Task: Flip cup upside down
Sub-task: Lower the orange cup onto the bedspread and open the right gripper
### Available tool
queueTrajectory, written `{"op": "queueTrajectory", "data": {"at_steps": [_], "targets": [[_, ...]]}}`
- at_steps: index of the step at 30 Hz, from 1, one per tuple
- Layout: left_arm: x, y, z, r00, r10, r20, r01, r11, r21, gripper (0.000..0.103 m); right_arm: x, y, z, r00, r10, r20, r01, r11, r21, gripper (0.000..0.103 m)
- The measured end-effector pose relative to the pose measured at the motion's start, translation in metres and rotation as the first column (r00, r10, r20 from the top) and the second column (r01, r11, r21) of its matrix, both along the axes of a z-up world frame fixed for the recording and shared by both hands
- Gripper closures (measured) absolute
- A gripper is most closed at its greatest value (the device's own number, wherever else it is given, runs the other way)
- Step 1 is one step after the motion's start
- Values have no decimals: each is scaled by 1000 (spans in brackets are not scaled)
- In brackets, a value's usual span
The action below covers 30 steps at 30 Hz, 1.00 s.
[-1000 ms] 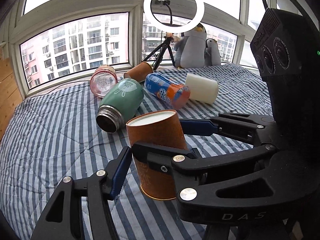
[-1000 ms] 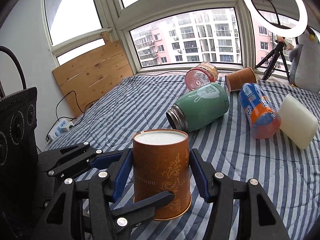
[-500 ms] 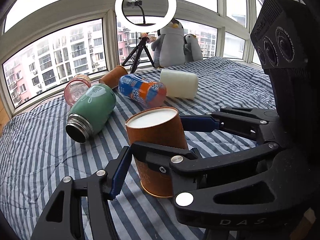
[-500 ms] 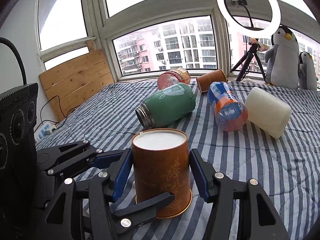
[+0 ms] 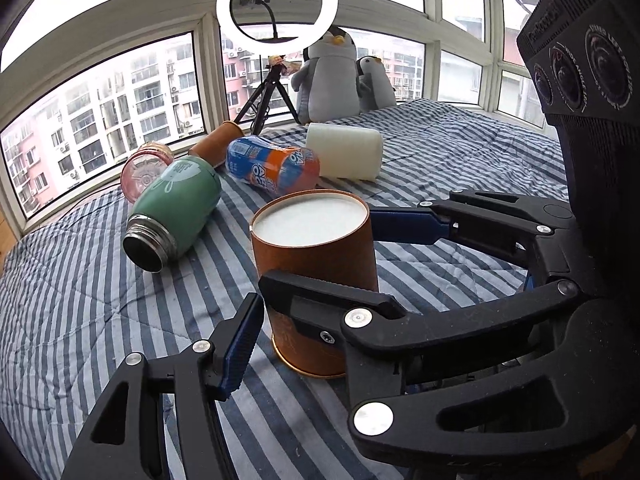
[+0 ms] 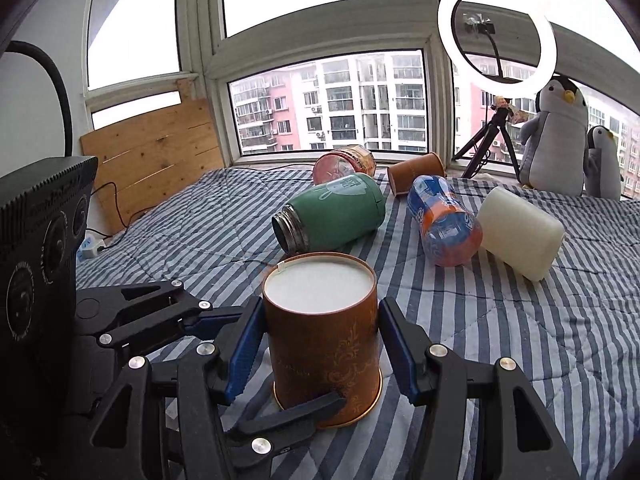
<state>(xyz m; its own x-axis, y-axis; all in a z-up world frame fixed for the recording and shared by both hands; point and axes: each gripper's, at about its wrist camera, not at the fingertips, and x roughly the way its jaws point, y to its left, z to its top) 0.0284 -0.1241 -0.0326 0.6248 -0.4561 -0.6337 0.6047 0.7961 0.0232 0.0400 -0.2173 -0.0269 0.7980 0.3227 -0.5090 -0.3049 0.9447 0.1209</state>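
A brown cup [image 5: 316, 276] with gold ornament stands upside down on the striped bedspread, its white base facing up and its gold rim on the cloth. It also shows in the right wrist view [image 6: 324, 336]. My right gripper [image 6: 320, 344] is open, one blue-padded finger on each side of the cup, with a small gap on each side. My left gripper [image 5: 304, 280] is open around the cup from the other side; one of its fingers [image 6: 288, 416] crosses low in front of the cup.
Lying on the bedspread [image 5: 80, 320] behind the cup: a green flask [image 6: 332, 212], a pink jar [image 6: 344, 162], a second brown cup [image 6: 416, 172], a blue-orange bottle [image 6: 444, 220] and a white cylinder [image 6: 520, 232]. Plush penguins [image 6: 556, 140], a ring light on a tripod and windows stand at the back.
Both cameras have swung so the background objects shifted. The cup stays upright on its rim between the fingers; the right fingers stand slightly apart from it.
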Motion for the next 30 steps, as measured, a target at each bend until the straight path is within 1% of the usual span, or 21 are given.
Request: {"op": "queueTrajectory", "data": {"at_steps": [5, 8, 12, 15, 18, 21, 22, 25, 27, 30], "targets": [[-7, -3, -3, 1000, 0, 1, 0, 1000, 19, 39, -7, -8, 1, 1000, -25, -3, 25, 1000, 19, 49], [-12, -4, -3, 1000, -3, 6, 3, 1000, 24, 39, -11, -13, 2, 1000, -18, -11, 18, 999, 43, 48], [-16, -2, -2, 1000, 1, 8, -1, 1000, 26, 38, -17, -12, 3, 1000, -11, 5, 11, 1000, 27, 48], [-17, 2, -2, 1000, 13, 2, -13, 1000, 18, 38, -21, -8, 4, 1000, -4, 21, 4, 1000, 4, 43], [-19, 8, -2, 1000, 26, -3, -26, 1000, 12, 37, -25, -5, 4, 999, -5, 35, 6, 1000, -10, 42], [-24, 13, 0, 999, 35, -2, -35, 999, 8, 37, -29, -7, 5, 999, -12, 43, 12, 1000, -10, 42], [-26, 15, 2, 999, 39, 1, -39, 999, 6, 37, -31, -8, 6, 999, -14, 46, 14, 1000, -5, 40], [-34, 20, 6, 999, 41, 12, -41, 999, 2, 33, -38, -11, 7, 998, -21, 55, 21, 1000, 2, 33], [-41, 24, 9, 999, 46, 26, -46, 999, 0, 30, -44, -12, 8, 998, -19, 56, 18, 1000, 11, 33], [-53, 31, 14, 997, 55, 50, -55, 998, -11, 20, -54, -11, 8, 998, -23, 65, 23, 1000, 9, 29]]}}
